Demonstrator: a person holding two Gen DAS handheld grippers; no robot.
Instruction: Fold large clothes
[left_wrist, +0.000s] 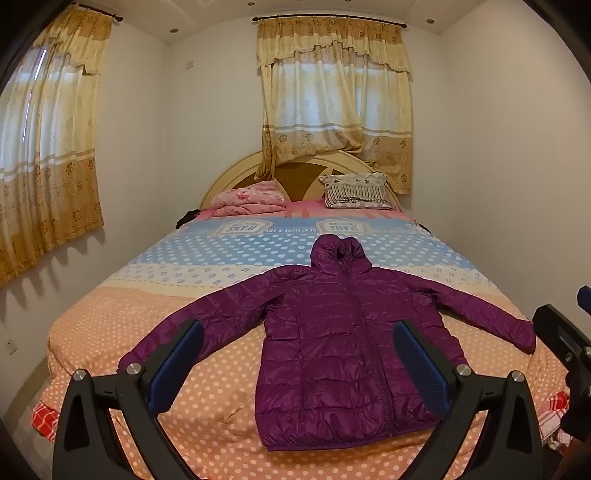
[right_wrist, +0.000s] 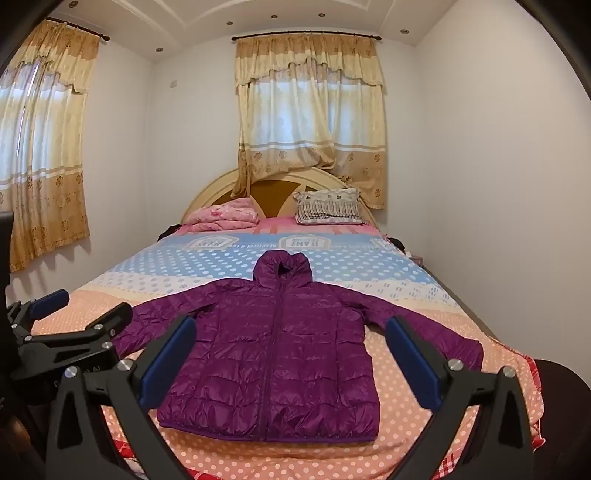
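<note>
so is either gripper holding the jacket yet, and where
Nothing is held. The left gripper and right gripper are both open, short of the purple jacket lying flat on the bed.

Purple puffer jacket (left_wrist: 340, 343) lies flat, sleeves spread.

Both wrist views at bed (left_wrist: 110, 332) foot, facing headboard (left_wrist: 236, 173), slightly downward; share jacket (left_wrist: 332, 350), left view further left.
</note>
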